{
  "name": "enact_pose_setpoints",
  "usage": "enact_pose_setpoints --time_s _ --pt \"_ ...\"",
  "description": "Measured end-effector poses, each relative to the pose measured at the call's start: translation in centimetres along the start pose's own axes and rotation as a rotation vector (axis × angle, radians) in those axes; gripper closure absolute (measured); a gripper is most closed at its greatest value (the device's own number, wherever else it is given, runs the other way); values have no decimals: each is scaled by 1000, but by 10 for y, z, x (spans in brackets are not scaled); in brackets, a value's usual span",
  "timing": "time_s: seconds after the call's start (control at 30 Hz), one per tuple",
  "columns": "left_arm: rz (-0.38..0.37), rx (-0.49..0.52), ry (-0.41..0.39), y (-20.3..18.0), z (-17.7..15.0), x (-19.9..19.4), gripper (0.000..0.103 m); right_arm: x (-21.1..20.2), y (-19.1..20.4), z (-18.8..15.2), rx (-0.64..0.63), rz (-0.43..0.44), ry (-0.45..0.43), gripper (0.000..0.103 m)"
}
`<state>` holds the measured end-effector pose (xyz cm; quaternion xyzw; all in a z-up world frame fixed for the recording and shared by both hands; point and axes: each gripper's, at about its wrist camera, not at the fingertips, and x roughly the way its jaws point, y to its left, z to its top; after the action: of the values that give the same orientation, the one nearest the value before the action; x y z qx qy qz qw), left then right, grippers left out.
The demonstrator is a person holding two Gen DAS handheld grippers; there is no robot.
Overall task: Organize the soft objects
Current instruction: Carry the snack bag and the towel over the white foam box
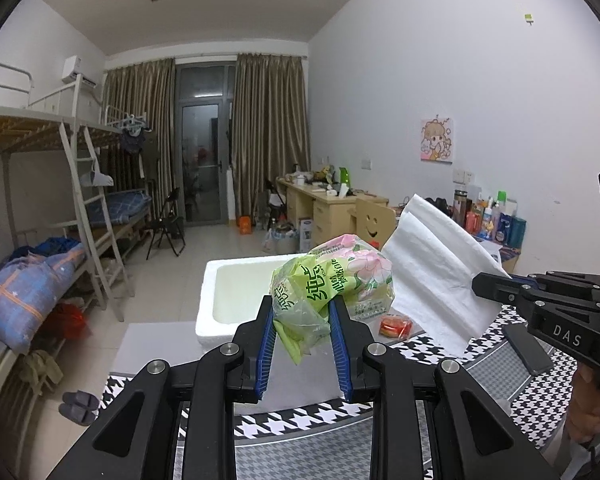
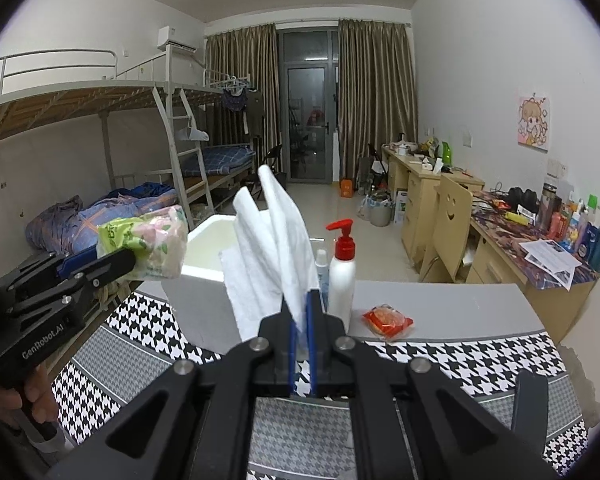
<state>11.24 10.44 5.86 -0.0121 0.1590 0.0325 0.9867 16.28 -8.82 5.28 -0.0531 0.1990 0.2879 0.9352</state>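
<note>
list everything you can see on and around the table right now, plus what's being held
tissue pack: one, green and pink, held off the table in the left gripper
white cloth: one, white, folded, held up in the right gripper
foam box: one, white, open, at the table's far edge
pump bottle: one, white with red pump, upright beside the box
small bottle: one, pale, behind the pump bottle
snack packet: one, red, flat on the table
table: one, houndstooth cover, grey top beyond
left gripper: black, blue pads, shut on the tissue pack
right gripper: black, blue pads, shut on the cloth
</note>
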Motion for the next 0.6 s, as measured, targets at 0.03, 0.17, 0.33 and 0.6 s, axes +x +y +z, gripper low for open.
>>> enact_pose_setpoints --time_s 0.03,0.17,0.33,0.6 --pt "3 -1 3 2 0 2 75 1 0 1 2 0 1 96" --pt "5 -9 5 6 4 5 75 6 1 7 0 -13 0 96" --pt "9 -9 4 9 10 9 75 10 4 14 -14 -22 -7 96" --pt "31 -33 8 19 16 19 75 18 10 25 -12 -22 0 96"
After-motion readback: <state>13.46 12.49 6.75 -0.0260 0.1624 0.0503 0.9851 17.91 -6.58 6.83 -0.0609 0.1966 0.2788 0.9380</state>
